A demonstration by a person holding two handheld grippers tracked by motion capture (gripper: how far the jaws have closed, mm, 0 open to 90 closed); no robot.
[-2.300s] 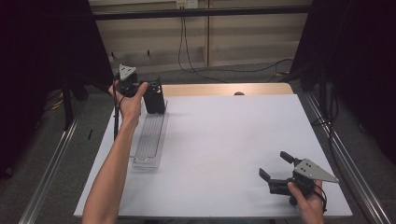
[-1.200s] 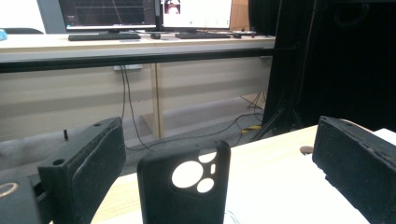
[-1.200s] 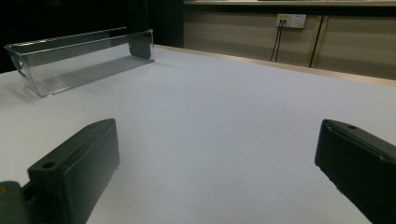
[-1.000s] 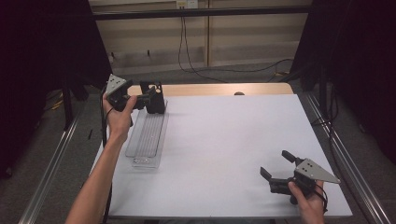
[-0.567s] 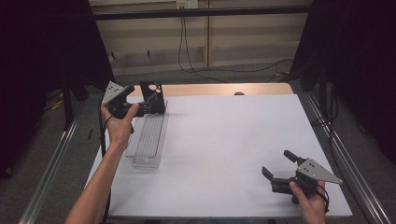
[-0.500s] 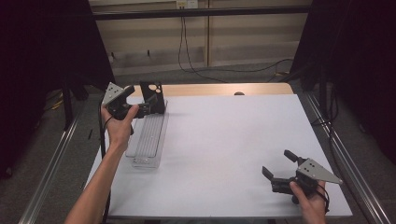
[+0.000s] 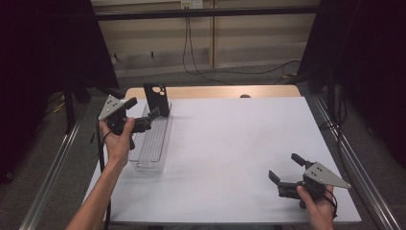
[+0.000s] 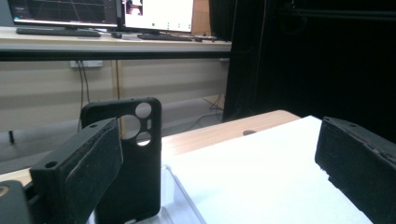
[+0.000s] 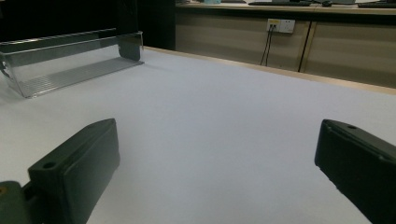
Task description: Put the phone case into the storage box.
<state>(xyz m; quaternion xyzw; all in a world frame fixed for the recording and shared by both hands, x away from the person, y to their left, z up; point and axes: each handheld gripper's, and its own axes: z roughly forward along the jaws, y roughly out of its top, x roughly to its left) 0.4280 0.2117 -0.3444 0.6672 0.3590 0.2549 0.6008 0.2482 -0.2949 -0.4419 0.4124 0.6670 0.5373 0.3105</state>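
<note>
One black phone case (image 7: 156, 99) stands upright at the far end of the clear plastic tray (image 7: 152, 146) on the white table (image 7: 230, 143). The left gripper (image 7: 142, 114) hovers just beside it, jaws just opened wide with nothing between them. Well apart, the right gripper (image 7: 286, 168) rests near the table's front edge, jaws spread and empty.

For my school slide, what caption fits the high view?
Black phone case stands upright in a clear tray; left gripper open beside it.
</note>
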